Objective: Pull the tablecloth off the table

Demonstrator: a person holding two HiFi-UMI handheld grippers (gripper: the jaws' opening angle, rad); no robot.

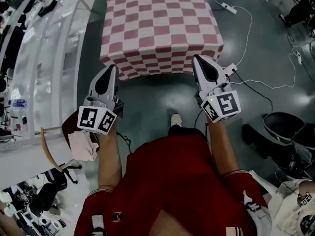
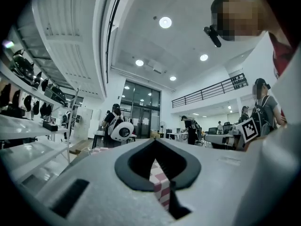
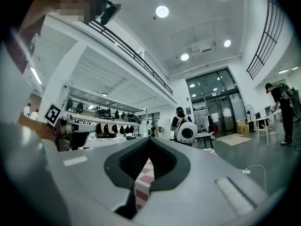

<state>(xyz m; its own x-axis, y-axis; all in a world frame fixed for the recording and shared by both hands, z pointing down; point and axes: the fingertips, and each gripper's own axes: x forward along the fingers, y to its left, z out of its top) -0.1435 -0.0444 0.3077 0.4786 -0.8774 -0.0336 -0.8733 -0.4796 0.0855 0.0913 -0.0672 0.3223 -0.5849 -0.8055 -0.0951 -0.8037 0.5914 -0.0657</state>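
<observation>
A red-and-white checked tablecloth (image 1: pixel 157 26) covers the table, its near edge hanging towards me. My left gripper (image 1: pixel 114 67) holds the near left corner and my right gripper (image 1: pixel 195 58) the near right corner. Both are shut on the cloth. In the left gripper view a pinched strip of the checked tablecloth (image 2: pixel 161 186) shows between the closed jaws. The right gripper view shows the same, a fold of tablecloth (image 3: pixel 142 182) clamped between its jaws. Both grippers point level at the table's near edge.
White shelving (image 1: pixel 44 48) runs along the left. Cables and a power strip (image 1: pixel 229 8) lie on the floor right of the table. A dark bin (image 1: pixel 285 127) stands at the right. A pink cloth (image 1: pixel 83 146) hangs on a chair at my left.
</observation>
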